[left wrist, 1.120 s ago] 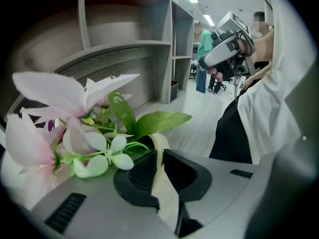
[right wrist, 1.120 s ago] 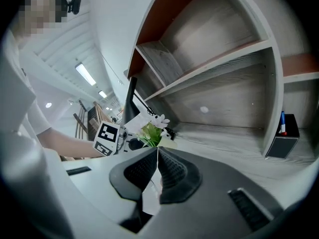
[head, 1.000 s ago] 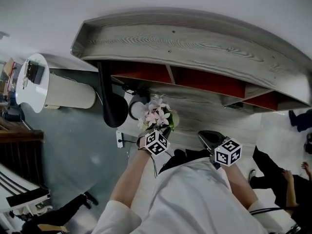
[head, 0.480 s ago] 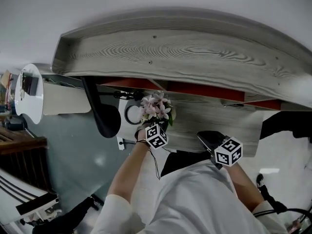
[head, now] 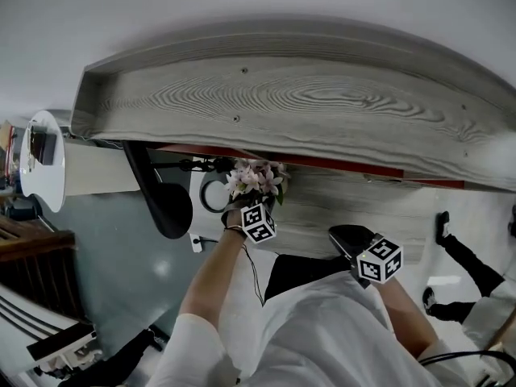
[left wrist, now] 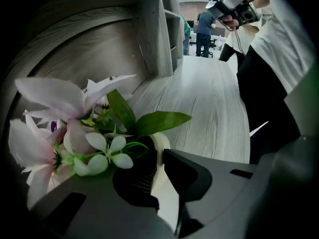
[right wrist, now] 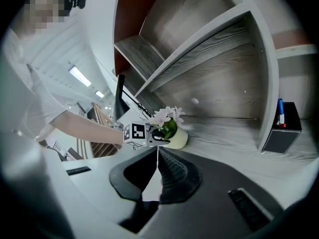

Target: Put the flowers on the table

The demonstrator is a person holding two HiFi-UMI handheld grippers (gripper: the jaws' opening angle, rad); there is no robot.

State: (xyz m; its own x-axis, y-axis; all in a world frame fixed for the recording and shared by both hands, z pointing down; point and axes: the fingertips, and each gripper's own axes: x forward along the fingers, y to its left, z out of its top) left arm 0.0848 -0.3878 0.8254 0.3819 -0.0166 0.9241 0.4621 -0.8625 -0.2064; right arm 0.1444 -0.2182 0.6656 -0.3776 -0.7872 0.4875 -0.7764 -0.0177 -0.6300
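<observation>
Flowers [head: 256, 176] in cream pot [right wrist: 178, 139], L tongs [left wrist: 158, 152] clamped on rim; R tongs [right wrist: 157, 149] together, empty.

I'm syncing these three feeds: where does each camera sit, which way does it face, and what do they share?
Head view: on the person's head, looking steeply down at table and shelf unit; the forearms, left gripper and right gripper show.
Left gripper view: on that gripper, looking along jaws clamped on the flower pot; the person's torso shows.
Right gripper view: on that gripper, looking past closed, empty jaws toward the shelf unit; left forearm shows.
Shared: every view shows the flowers.
</observation>
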